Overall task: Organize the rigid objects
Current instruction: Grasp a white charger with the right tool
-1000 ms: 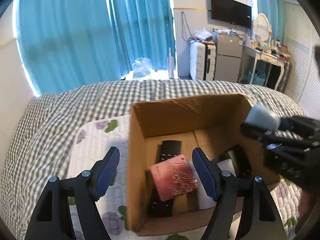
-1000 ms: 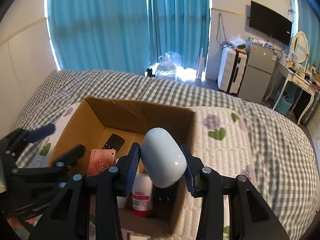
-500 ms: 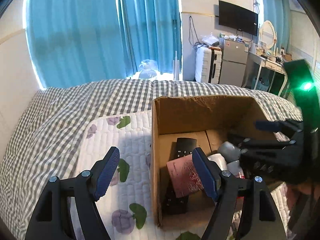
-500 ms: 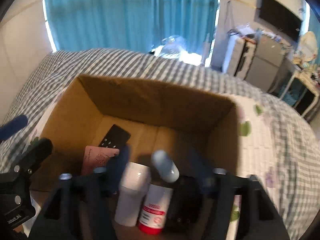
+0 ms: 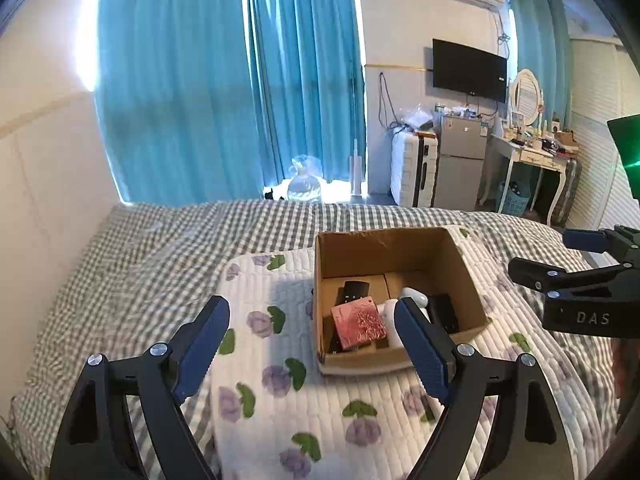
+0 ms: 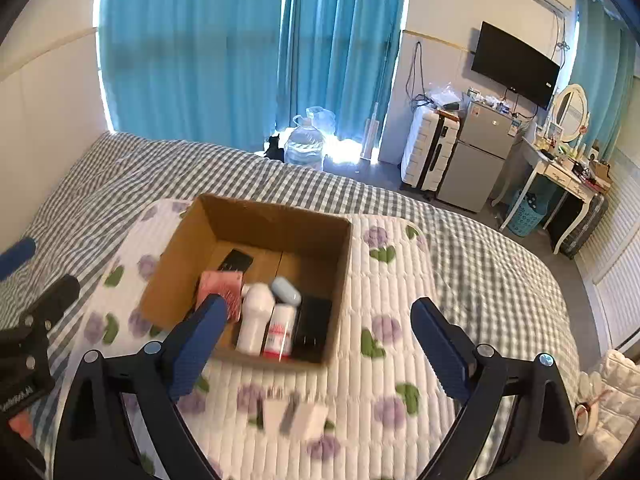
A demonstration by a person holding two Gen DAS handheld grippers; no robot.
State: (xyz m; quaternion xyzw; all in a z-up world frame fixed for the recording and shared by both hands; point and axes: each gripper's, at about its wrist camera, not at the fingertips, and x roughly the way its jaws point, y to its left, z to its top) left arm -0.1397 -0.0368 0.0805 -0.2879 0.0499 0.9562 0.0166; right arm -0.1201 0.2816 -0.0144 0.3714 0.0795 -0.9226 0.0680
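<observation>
1. Two grippers hang above the bed: the left gripper [image 5: 312, 344] and the right gripper [image 6: 316, 340], each with jaws spread wide and nothing between them.
2. The cardboard box [image 6: 180, 256] sits open on the floral quilt [image 6: 384, 360].
3. Inside it lie a pale blue case [image 6: 286, 290], a white bottle [image 6: 254, 316], a red-labelled bottle [image 6: 280, 330], a pink card [image 5: 358, 322], a black remote [image 5: 352, 290] and a black block [image 6: 314, 326].
4. Blurred small white pieces [image 6: 296, 414] rest on the quilt, just in front of the box.
</observation>
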